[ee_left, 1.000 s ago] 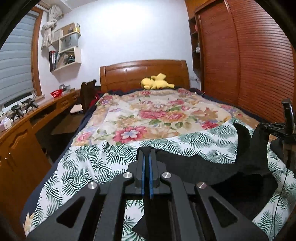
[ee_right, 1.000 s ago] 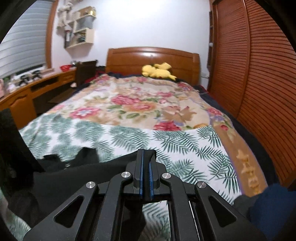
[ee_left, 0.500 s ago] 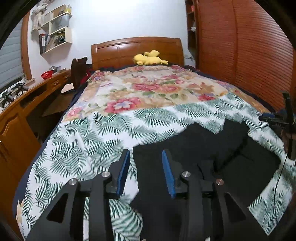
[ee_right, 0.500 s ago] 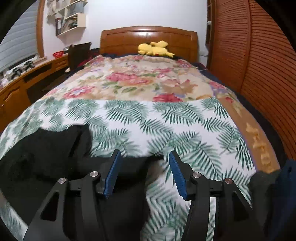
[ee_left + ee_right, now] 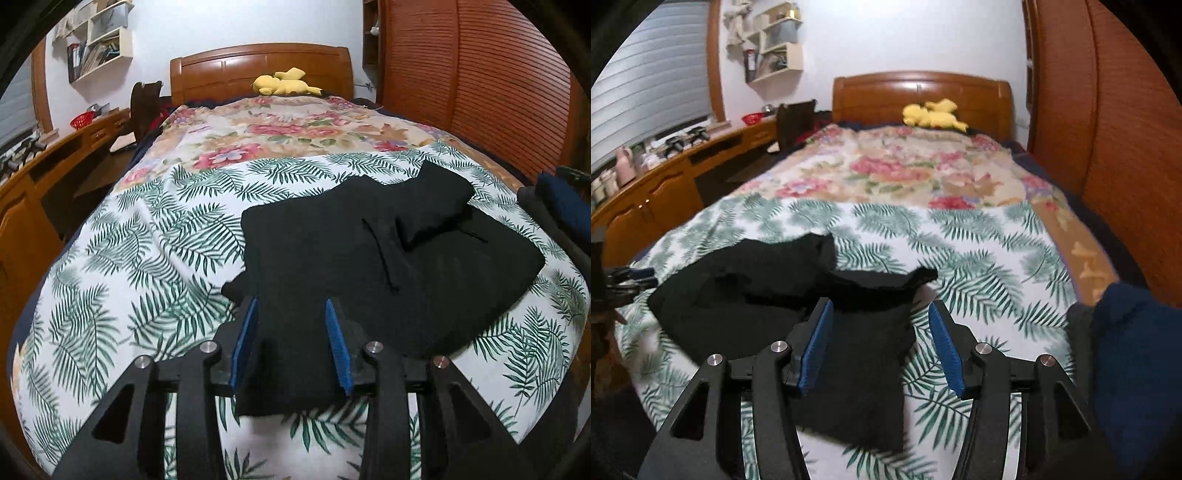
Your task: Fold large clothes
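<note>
I see the black garment (image 5: 388, 258) lying part-folded on the bed's palm-leaf sheet (image 5: 147, 258), a yellow plush toy (image 5: 282, 85) by the wooden headboard (image 5: 258, 70). My left tool (image 5: 291, 332) and right tool (image 5: 882, 339) both stand apart, fabric loose between their blue pads. A red basket (image 5: 82, 121) sits on the wooden counter (image 5: 55, 155).

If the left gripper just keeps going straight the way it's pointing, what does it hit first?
Most likely the black garment: the left gripper has open jaws, with the cloth's near edge already between them on the leaf-print bedspread. Depth is uncertain.
</note>
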Action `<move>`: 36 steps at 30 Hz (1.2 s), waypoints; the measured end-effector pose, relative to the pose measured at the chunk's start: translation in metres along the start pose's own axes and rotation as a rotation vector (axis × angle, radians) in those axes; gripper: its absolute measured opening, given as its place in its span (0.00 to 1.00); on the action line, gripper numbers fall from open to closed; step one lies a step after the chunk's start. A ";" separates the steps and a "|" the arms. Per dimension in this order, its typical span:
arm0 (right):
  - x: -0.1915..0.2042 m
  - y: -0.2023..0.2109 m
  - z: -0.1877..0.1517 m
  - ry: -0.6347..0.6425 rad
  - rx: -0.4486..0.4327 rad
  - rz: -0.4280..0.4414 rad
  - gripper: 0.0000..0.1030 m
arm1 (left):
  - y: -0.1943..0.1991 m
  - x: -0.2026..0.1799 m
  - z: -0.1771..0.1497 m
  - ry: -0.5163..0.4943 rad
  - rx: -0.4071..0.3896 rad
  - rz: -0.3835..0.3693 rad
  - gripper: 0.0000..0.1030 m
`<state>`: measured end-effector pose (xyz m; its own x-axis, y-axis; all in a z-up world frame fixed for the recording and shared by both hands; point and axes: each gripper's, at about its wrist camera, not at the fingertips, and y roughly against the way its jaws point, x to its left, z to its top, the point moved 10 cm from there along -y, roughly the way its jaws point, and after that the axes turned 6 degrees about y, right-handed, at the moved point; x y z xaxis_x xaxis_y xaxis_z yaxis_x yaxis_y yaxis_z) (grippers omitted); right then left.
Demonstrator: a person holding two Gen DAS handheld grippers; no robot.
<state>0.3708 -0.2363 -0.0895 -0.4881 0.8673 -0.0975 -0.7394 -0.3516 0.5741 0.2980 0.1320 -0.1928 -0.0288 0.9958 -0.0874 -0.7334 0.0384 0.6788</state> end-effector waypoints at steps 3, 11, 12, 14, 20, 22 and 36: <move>0.009 0.024 0.004 0.033 -0.022 -0.003 0.55 | 0.006 0.003 -0.009 0.011 0.000 0.002 0.36; 0.022 -0.008 -0.049 -0.004 0.080 0.010 0.59 | 0.006 0.016 -0.028 0.027 0.031 0.023 0.37; 0.023 -0.020 -0.060 -0.009 0.100 0.009 0.59 | 0.004 0.018 -0.031 0.032 0.038 0.024 0.37; 0.024 -0.036 -0.076 -0.014 0.130 0.013 0.59 | 0.002 0.021 -0.036 0.036 0.047 0.026 0.37; 0.024 -0.064 -0.107 -0.026 0.170 0.008 0.59 | -0.001 0.020 -0.045 0.023 0.063 0.026 0.38; 0.021 -0.070 -0.112 -0.050 0.178 0.006 0.59 | -0.004 0.021 -0.047 0.023 0.069 0.027 0.38; 0.021 -0.096 -0.146 -0.194 0.269 0.106 0.60 | -0.022 0.026 -0.055 0.091 0.092 0.008 0.41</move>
<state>0.3634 -0.2361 -0.2655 -0.4394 0.8909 0.1151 -0.5282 -0.3599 0.7691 0.2760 0.1522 -0.2496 -0.0994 0.9844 -0.1449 -0.6676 0.0420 0.7433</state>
